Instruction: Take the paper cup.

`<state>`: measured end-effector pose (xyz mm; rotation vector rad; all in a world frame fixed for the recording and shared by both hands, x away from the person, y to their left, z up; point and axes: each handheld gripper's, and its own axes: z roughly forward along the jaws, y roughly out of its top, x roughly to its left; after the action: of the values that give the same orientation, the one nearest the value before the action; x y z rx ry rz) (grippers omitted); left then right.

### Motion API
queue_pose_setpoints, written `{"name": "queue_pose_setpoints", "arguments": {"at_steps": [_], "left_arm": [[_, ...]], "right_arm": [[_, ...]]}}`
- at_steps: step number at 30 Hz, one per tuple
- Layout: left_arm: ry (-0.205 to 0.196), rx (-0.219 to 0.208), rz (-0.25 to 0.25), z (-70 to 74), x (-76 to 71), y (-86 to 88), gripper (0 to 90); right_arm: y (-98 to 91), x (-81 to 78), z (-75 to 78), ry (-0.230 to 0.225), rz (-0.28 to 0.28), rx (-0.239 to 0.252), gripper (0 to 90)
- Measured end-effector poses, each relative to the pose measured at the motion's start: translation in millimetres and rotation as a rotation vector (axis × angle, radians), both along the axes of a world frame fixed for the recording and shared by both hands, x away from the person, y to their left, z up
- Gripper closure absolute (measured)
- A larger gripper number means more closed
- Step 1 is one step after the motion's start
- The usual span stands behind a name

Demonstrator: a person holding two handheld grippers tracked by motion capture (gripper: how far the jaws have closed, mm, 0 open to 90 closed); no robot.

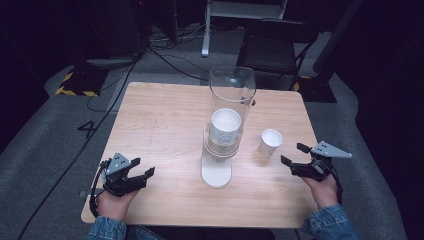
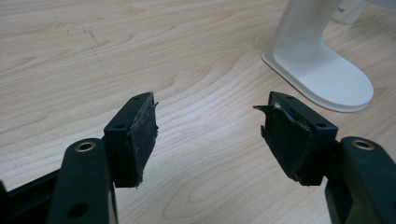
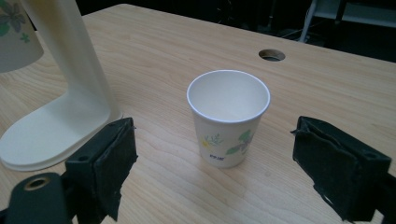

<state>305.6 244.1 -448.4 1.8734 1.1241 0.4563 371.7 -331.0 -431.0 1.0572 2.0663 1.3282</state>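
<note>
Paper cup [image 3: 228, 118] stands free on the counter [image 1: 165, 115], not yet grasped.

Upright and empty, the cup sits to the right of the cup dispenser [image 1: 221, 145], near its cream base but apart from it, and the right gripper [image 3: 212, 163] frames it with jaws spread wide on either side, touching nothing. By the look of it the cup is already out of the dispenser and the grasp is what remains. The dispenser's clear tube [image 1: 232, 92] carries a stack of cups [image 1: 225, 125] low down, white rim uppermost, with the upper part of the tube bare. The left gripper [image 2: 208, 128] hovers low over bare wood left of the base, jaws likewise apart and holding nothing.
</note>
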Motion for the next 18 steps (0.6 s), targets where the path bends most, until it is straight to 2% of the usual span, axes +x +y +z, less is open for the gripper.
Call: {"name": "queue_pose_setpoints", "arguments": {"at_steps": [6, 9, 11, 14, 18], "left_arm": [[-0.003, 0.002, -0.003, -1.9, -6.0, 1.5, 31.2], [-0.033, -0.002, 0.020, -3.5, -9.5, 5.1, 27.5], [-0.042, 0.018, 0.038, -5.0, -10.7, 7.1, 26.2], [-0.035, 0.010, 0.057, -7.8, -11.5, 9.9, 23.6], [-0.027, -0.014, 0.069, -10.9, -12.8, 14.3, 21.5]], "right_arm": [[-15.7, -17.4, -4.9, -0.048, 0.030, 0.011, 14.6], [-19.8, -22.5, -11.5, -0.026, 0.038, 0.002, 14.6], [-21.5, -24.5, -15.4, -0.018, 0.038, -0.013, 14.6], [-24.0, -26.6, -22.0, 0.002, 0.017, -0.040, 14.6], [-27.1, -30.7, -30.2, -0.001, -0.018, -0.062, 14.6]]}}
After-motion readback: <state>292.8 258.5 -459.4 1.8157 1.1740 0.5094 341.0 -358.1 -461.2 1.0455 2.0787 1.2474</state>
